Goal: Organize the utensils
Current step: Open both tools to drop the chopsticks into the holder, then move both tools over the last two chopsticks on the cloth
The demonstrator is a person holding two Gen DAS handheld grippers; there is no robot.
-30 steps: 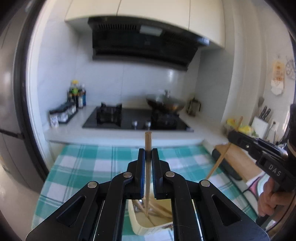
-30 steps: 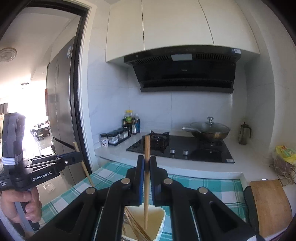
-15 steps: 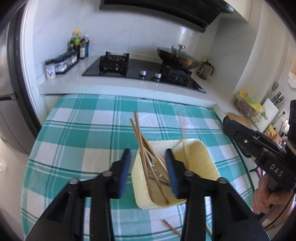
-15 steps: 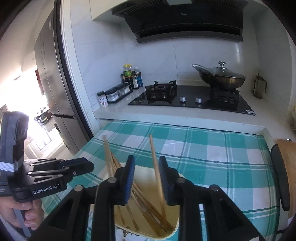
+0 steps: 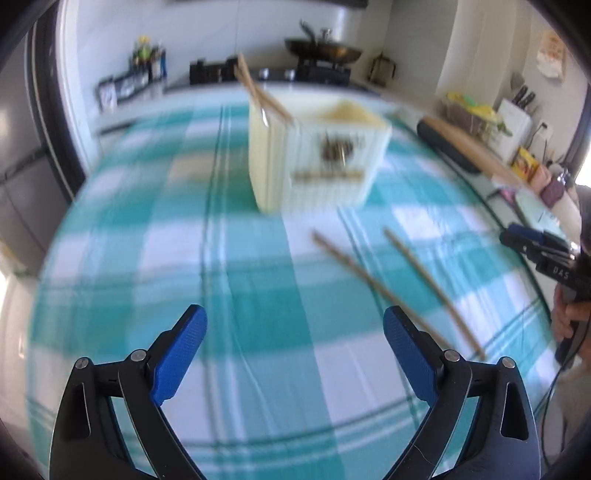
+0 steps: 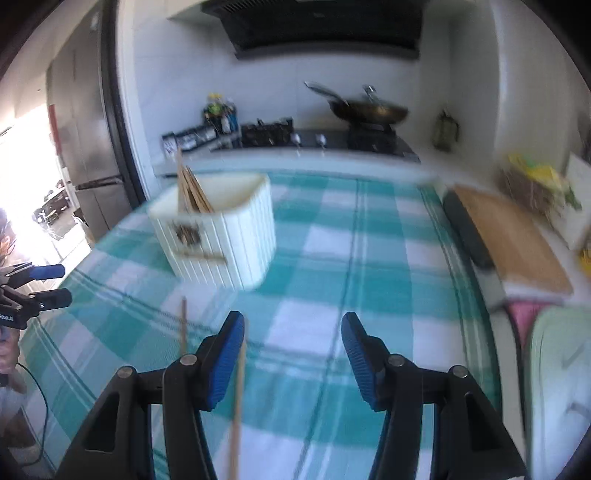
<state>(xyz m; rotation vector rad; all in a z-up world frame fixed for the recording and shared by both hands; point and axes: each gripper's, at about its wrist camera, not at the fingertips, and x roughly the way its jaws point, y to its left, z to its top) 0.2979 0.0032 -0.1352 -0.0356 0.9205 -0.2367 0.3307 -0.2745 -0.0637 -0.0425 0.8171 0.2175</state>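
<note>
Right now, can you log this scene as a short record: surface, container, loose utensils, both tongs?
surface: teal checked tablecloth
container: cream ribbed holder, chopsticks sticking out of it
loose utensils: two chopsticks lying on the cloth in front of the holder
left tongs: open, nothing between them, just opened
right tongs: open, gripping nothing, just opened

White-tiled kitchen wall (image 6: pixel 177 74), black range hood (image 6: pixel 325 26), hob (image 6: pixel 369 142) with wok (image 6: pixel 369 109), teal-check worktop (image 6: pixel 388 258), bright daylight at left.

Left gripper (image 5: pixel 294 338) just opening, empty; two chopsticks (image 5: pixel 373 284) on tablecloth (image 5: pixel 240 266); holder (image 5: pixel 314 158) beyond.
</note>
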